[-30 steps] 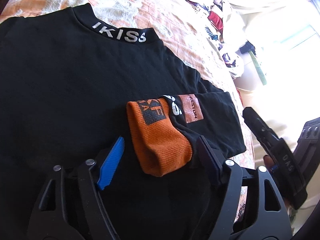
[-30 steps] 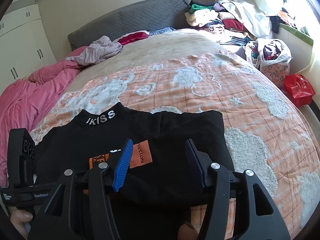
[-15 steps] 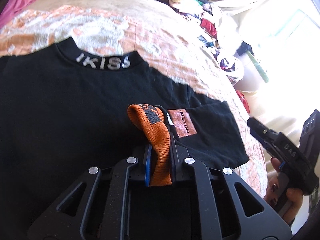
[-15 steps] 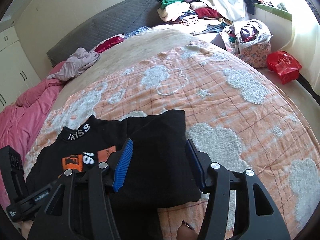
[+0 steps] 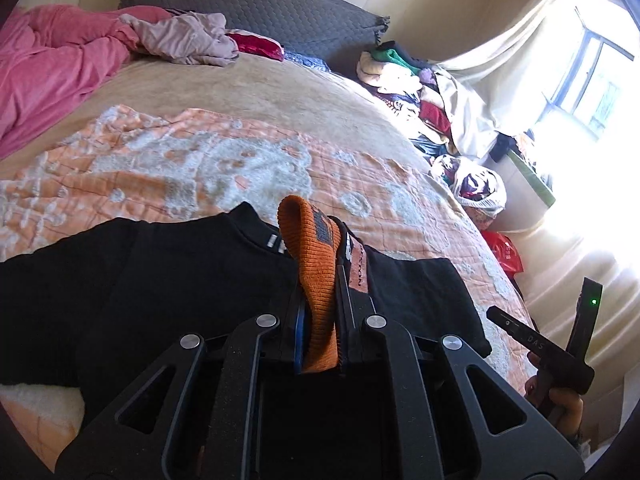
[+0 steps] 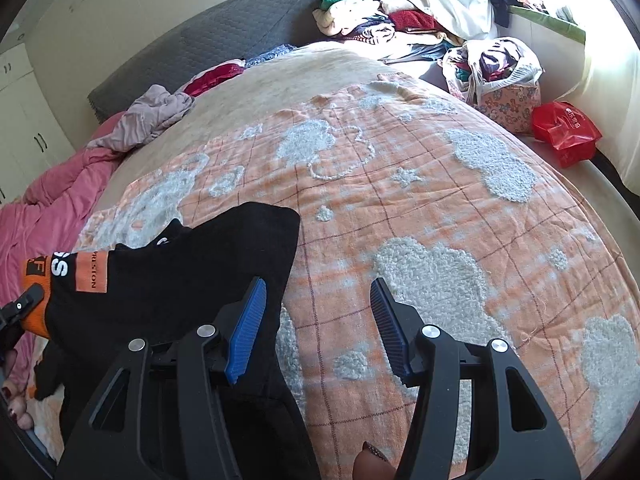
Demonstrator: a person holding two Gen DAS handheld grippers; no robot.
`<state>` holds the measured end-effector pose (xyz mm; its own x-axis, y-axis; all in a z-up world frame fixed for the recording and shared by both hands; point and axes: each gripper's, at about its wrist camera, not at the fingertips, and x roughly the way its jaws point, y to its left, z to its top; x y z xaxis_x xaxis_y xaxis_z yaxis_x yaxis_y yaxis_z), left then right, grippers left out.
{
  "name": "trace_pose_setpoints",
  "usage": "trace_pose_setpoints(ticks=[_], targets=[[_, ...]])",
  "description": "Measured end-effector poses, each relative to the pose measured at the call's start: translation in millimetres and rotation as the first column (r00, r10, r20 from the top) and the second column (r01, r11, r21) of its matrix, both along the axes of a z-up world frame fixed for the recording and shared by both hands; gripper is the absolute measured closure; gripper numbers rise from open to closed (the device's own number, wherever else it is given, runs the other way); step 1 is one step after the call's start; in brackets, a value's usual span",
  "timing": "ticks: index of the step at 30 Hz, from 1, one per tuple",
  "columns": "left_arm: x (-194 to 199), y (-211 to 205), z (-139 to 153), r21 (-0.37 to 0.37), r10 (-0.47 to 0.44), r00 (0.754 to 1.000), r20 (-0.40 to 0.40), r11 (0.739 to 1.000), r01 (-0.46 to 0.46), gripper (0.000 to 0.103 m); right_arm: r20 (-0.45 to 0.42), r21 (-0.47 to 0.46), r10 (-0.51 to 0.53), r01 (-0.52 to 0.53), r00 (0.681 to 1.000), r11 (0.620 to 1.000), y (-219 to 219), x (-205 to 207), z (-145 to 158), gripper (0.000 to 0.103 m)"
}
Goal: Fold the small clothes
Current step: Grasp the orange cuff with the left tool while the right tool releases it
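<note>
A small black shirt [image 5: 168, 280] with an orange sleeve cuff [image 5: 316, 264] lies on an orange and white blanket [image 5: 180, 168]. My left gripper [image 5: 320, 320] is shut on the orange cuff and holds it up off the shirt. In the right wrist view the black shirt [image 6: 192, 280] sits at the left, with the orange cuff [image 6: 38, 276] at the far left edge. My right gripper [image 6: 316, 332] is open and empty, its left finger over the shirt's right edge and its right finger over the blanket [image 6: 440, 240].
A pink duvet [image 5: 44, 76] and a crumpled mauve garment [image 5: 184, 38] lie at the head of the bed by a grey headboard [image 5: 260, 4]. A pile of clothes [image 6: 384, 12], a full bag [image 6: 496, 72] and a red bag [image 6: 564, 132] sit at the right.
My left gripper closed on the orange cuff and lifted it up. My right gripper stayed open and shifted right, off the shirt toward the bare blanket.
</note>
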<state>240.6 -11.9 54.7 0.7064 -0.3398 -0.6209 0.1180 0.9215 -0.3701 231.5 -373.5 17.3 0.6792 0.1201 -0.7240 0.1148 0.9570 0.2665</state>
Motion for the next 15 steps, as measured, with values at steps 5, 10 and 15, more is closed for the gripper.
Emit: trace_pose_setpoints(ticks=[5, 10, 15], targets=[[-2, 26, -7, 0.009, 0.043, 0.999, -0.022, 0.999, -0.043, 0.098, 0.001, -0.006, 0.009, -0.009, 1.000, 1.000, 3, 1, -1, 0.050], [-9, 32, -15, -0.003, 0.049, 0.998, -0.050, 0.999, -0.049, 0.098, 0.005, -0.028, 0.030, -0.030, 1.000, 0.999, 12, 1, -1, 0.050], [-12, 37, -22, 0.007, 0.055, 0.996, -0.069, 0.998, -0.054, 0.098, 0.011, -0.098, 0.084, -0.083, 0.996, 0.992, 35, 1, -1, 0.050]])
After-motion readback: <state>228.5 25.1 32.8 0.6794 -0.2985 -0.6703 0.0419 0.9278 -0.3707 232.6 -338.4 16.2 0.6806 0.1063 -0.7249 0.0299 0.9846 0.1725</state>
